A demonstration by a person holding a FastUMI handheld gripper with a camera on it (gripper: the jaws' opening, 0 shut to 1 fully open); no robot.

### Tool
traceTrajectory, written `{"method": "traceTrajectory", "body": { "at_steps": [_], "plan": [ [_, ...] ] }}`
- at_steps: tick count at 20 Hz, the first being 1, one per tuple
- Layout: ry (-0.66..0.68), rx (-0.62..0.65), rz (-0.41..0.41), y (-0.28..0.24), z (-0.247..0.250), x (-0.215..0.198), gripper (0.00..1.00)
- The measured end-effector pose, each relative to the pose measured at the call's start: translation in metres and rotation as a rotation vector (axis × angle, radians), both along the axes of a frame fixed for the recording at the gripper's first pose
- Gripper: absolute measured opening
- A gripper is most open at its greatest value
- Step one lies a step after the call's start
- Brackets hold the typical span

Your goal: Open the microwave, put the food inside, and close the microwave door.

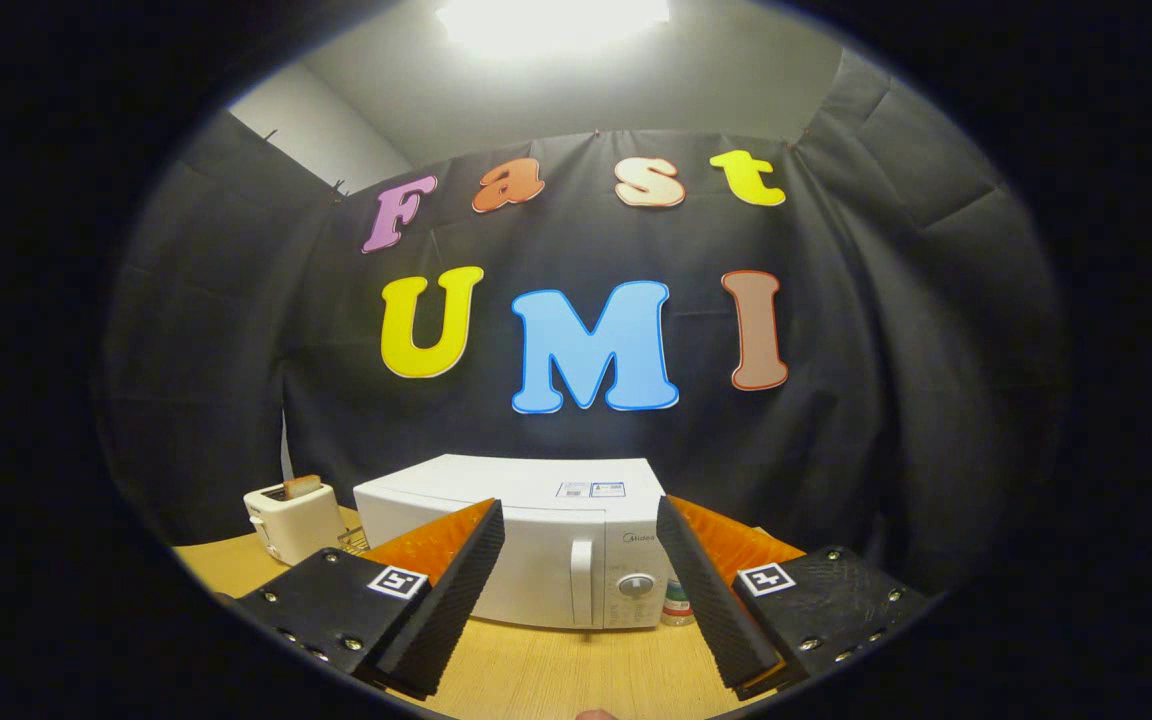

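Microwave (536, 545) shut on counter (556, 675), rigid, heavy, unlikely to slide; vertical door handle (582, 582) best hooked sideways; claw (581, 590) open, empty, well short.

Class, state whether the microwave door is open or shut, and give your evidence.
Shut. The microwave door sits flush with its front, handle facing the open gripper.

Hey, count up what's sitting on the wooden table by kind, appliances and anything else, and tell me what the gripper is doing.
White microwaves: 1, white box-shaped microwave, door closed.
Cream toasters: 1, small cream toaster with a slice sticking up.
Small containers: 1, small container beside the microwave; kind unclear.
Total: 3 on the light wooden table.
Hand-held gripper: open, holding nothing, microwave just beyond its fingers.
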State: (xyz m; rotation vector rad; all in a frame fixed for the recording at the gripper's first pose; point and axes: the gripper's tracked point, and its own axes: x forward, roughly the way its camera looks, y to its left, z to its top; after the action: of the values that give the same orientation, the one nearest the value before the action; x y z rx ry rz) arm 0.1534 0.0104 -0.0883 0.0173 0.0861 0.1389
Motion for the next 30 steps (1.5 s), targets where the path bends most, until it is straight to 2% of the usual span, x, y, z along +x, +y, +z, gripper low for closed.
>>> {"method": "traceTrajectory", "body": {
  "at_steps": [12,22,25,27,28,30],
  "plan": [
    [0.135,-0.025,0.016,0.007,-0.096,0.081,0.97],
    [0.277,-0.062,0.027,0.010,-0.178,0.118,0.97],
    [0.315,-0.046,0.022,0.009,-0.194,0.125,0.93],
    [0.334,-0.036,0.018,0.010,-0.201,0.127,0.80],
    [0.336,-0.030,0.016,0.010,-0.201,0.128,0.66],
    [0.344,-0.007,0.022,0.014,-0.202,0.128,0.61]
  ]
}}
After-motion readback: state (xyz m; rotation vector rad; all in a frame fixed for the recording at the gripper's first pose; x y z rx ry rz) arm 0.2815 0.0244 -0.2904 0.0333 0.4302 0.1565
